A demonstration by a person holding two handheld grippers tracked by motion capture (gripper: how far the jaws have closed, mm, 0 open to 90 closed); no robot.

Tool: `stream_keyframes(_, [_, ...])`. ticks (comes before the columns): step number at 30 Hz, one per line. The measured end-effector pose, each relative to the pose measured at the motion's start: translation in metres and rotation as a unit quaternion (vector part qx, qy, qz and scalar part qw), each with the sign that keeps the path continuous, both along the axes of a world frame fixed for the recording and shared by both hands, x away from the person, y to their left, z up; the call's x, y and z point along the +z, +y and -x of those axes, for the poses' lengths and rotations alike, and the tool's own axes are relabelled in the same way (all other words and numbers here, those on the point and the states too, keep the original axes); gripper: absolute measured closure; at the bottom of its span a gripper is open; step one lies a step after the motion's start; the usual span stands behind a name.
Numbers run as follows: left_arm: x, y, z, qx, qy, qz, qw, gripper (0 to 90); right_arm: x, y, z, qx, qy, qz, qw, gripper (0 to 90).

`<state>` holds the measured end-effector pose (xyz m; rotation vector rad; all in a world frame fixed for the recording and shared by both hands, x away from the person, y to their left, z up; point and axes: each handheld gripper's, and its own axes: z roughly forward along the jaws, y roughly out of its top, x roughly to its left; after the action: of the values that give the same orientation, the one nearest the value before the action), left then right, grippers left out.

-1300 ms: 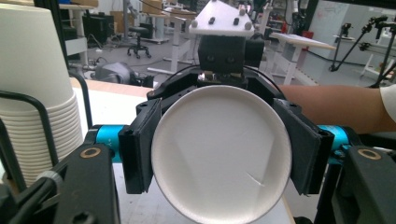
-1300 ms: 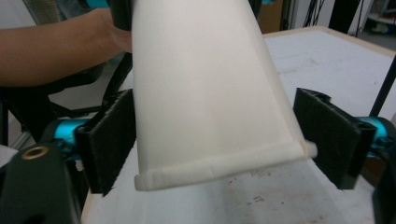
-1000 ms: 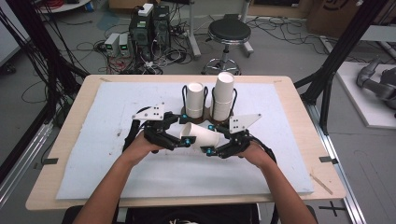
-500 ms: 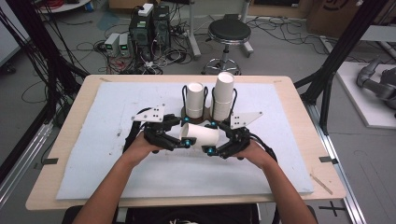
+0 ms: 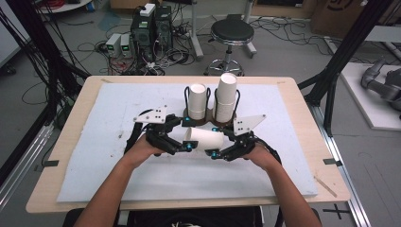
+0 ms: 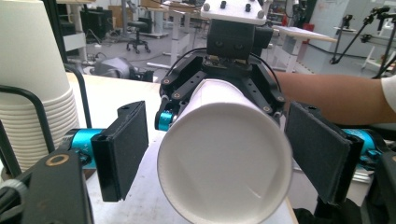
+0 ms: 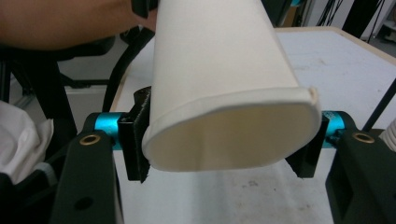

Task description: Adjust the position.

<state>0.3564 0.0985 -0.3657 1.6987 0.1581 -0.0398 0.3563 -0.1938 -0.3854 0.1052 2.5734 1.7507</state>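
Bright, even indoor light, soft faint shadows on the table (image 5: 118, 142), slightly soft high view, close paper cup (image 7: 224, 93) blurred, gripper views' edges bowed

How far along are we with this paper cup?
One paper cup is off the stacks, lying sideways, squeezed at its base by the right gripper. The left gripper stands open around its mouth. Left: closing on it. Two cup stacks wait in the wire holder.

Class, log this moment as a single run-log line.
right hand-held gripper: shut on white paper cup, base squashed | left hand-held gripper: open around its rim | black wire rack: two cup stacks behind
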Motion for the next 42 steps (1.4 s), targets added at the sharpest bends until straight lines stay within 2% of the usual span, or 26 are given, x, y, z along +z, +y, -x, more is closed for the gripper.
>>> stream_keyframes(3, [-0.002,-0.002,0.000,-0.013,-0.001,-0.010,0.9999,26.1,0.000,0.001,0.000,0.008,0.001,0.003,1.0000,39.0])
stream_keyframes(5, [-0.002,-0.003,0.001,-0.025,-0.011,-0.017,0.9995,36.1,0.000,0.001,0.001,0.012,0.002,0.004,0.9999,39.2])
stream_keyframes(7, [-0.003,-0.003,0.000,-0.027,-0.010,-0.019,0.9994,36.3,0.000,0.001,0.001,0.014,0.006,0.006,0.9999,37.8])
stream_keyframes(10, [-0.002,0.000,-0.001,-0.024,-0.012,-0.007,0.9996,36.3,0.001,0.000,0.000,0.000,0.017,-0.014,0.9997,28.5])
stream_keyframes(11, [-0.001,0.001,-0.001,-0.021,-0.013,-0.004,0.9997,36.3,0.001,0.000,0.000,-0.008,0.023,-0.024,0.9994,19.3])
stream_keyframes(12, [-0.001,0.002,-0.001,-0.020,-0.013,0.001,0.9997,36.3,0.002,0.000,0.000,-0.021,0.033,-0.034,0.9987,13.8])
stream_keyframes(14, [0.000,0.003,0.000,-0.018,-0.016,0.014,0.9996,36.3,0.002,-0.002,-0.001,-0.036,0.050,-0.049,0.9969,14.6])
stream_keyframes(17, [0.000,0.002,0.000,-0.021,-0.019,0.017,0.9995,36.3,0.001,-0.001,-0.002,-0.033,0.064,-0.065,0.9953,14.8])
stream_keyframes(19, [-0.001,0.001,0.000,-0.021,-0.019,0.012,0.9995,36.3,0.001,0.000,-0.002,-0.022,0.057,-0.063,0.9961,19.5])
stream_keyframes(20, [-0.002,0.000,0.000,-0.018,-0.016,0.011,0.9996,36.3,0.001,-0.001,-0.002,-0.016,0.056,-0.063,0.9963,27.9])
stream_keyframes(22, [-0.004,0.001,-0.001,-0.021,-0.011,0.014,0.9996,36.3,0.003,-0.002,-0.002,-0.006,0.045,-0.062,0.9970,31.0])
stream_keyframes(23, [-0.005,0.001,-0.001,-0.021,-0.008,0.008,0.9997,36.2,0.003,-0.003,-0.002,-0.003,0.043,-0.060,0.9973,32.8])
stream_keyframes(25, [-0.005,-0.001,0.000,-0.002,-0.010,-0.014,0.9999,33.4,0.004,-0.004,-0.002,0.000,0.036,-0.049,0.9982,35.8])
stream_keyframes(27, [-0.006,-0.003,0.000,0.005,-0.005,-0.024,0.9997,24.8,0.004,-0.006,-0.002,-0.005,0.031,-0.040,0.9987,37.6])
stream_keyframes(30, [-0.006,-0.002,-0.001,0.008,-0.006,-0.026,0.9996,25.0,0.004,-0.009,-0.003,-0.006,0.030,-0.029,0.9991,38.9])
stream_keyframes(35, [-0.005,0.001,-0.001,0.006,-0.007,-0.022,0.9997,27.8,0.004,-0.009,-0.004,-0.004,0.031,-0.026,0.9992,39.1])
stream_keyframes(40, [-0.007,0.001,-0.001,-0.016,-0.011,-0.033,0.9993,36.4,0.005,-0.008,-0.003,0.005,0.028,-0.022,0.9994,40.3])
stream_keyframes(42, [-0.007,0.002,-0.001,-0.023,-0.010,-0.029,0.9993,37.6,0.006,-0.009,-0.002,0.009,0.030,-0.026,0.9992,40.0])
